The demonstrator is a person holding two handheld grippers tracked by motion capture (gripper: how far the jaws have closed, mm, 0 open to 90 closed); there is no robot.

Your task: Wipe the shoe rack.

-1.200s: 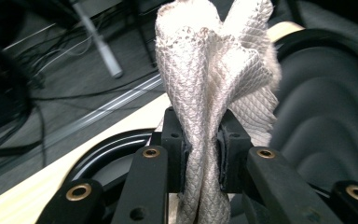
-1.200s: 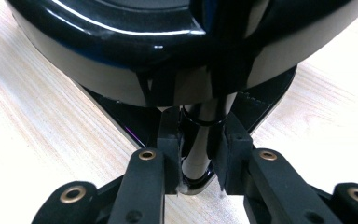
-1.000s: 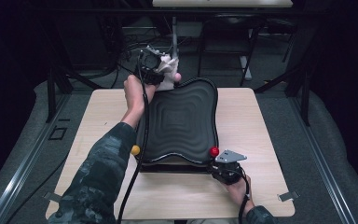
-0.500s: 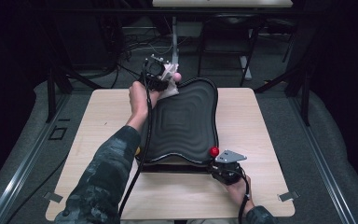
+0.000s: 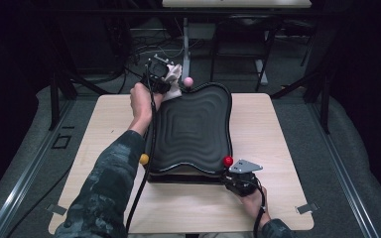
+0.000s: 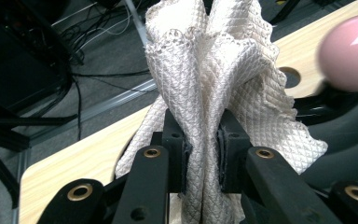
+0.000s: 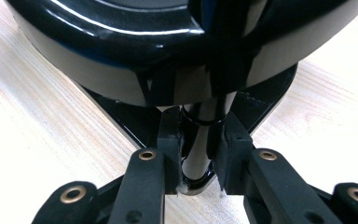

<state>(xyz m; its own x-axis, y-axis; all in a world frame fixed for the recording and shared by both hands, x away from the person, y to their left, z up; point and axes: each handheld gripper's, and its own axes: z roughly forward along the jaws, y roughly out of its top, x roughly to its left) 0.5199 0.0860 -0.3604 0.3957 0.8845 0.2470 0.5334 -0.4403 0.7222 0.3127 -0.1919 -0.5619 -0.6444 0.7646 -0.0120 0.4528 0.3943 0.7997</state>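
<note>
Left gripper (image 5: 171,79) holds a bunched white cloth (image 6: 214,93), jaws clamped tight on its waist. Against the earlier high views the hand sits a touch further over the far left corner of the black tray (image 5: 193,129), cloth now just beside the pink ball (image 5: 188,81) at the rim. Judgement: wiping of that corner is under way, most of the ribbed surface not yet covered.

Right gripper (image 5: 240,181) is unchanged: jaws closed on a pale, black-banded leg or stub (image 7: 200,140) under the tray's near right corner, steadying it on the bench (image 5: 278,208).

Hard to make out: whether the cloth touches the tray, since the hand covers the contact. Red ball (image 5: 227,160) and yellow ball (image 5: 144,158) show at the near corners; their mounts are hidden.
</note>
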